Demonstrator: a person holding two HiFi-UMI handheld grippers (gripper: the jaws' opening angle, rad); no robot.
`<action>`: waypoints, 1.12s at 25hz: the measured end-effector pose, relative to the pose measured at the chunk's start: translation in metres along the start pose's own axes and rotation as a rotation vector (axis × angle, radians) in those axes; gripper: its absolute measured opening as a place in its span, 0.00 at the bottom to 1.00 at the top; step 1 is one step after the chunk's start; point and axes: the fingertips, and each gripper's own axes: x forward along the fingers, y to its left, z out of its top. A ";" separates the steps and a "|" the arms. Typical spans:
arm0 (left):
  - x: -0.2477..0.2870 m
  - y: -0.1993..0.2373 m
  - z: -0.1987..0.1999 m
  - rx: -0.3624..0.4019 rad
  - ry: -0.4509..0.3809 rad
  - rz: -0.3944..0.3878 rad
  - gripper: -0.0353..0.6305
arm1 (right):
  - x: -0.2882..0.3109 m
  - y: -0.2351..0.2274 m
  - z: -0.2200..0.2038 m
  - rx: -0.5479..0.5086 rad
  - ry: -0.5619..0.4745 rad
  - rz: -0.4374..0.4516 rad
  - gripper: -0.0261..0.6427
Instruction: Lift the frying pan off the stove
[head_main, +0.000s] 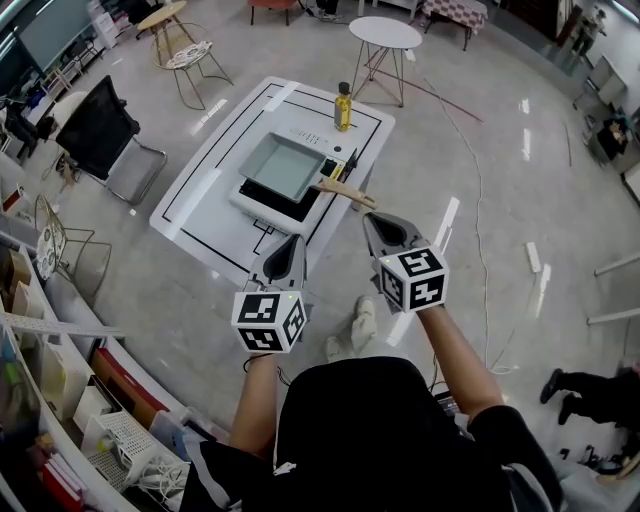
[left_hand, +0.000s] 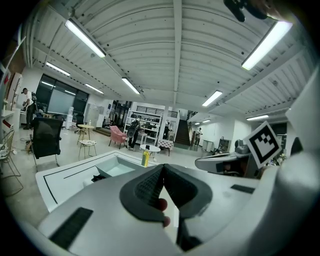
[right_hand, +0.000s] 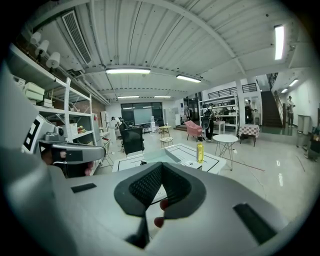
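Holding both grippers short of the table (head_main: 200, 190), you're at the approach: left gripper (head_main: 290, 246) and right gripper (head_main: 376, 224) are pressed closed, empty. The frying pan (head_main: 280, 165) sits on the stove (head_main: 258, 203), well ahead. Next, open the right jaws around its wooden handle (head_main: 347, 190).

A white, black-lined table (head_main: 195, 195) stands on the grey floor (head_main: 450, 160). A stove (head_main: 270, 193) sits on its top around the middle, reaching toward the near edge. A yellow bottle (head_main: 343, 107) stands upright at the far side, near the stove but not touching it.
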 end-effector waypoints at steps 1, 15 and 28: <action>0.005 0.001 0.001 0.000 0.000 0.003 0.07 | 0.004 -0.003 0.000 -0.008 0.005 0.005 0.04; 0.083 0.028 0.015 0.006 0.014 0.078 0.07 | 0.070 -0.055 0.008 -0.130 0.087 0.116 0.04; 0.114 0.056 0.014 0.012 0.041 0.193 0.07 | 0.132 -0.059 -0.012 -0.200 0.253 0.268 0.05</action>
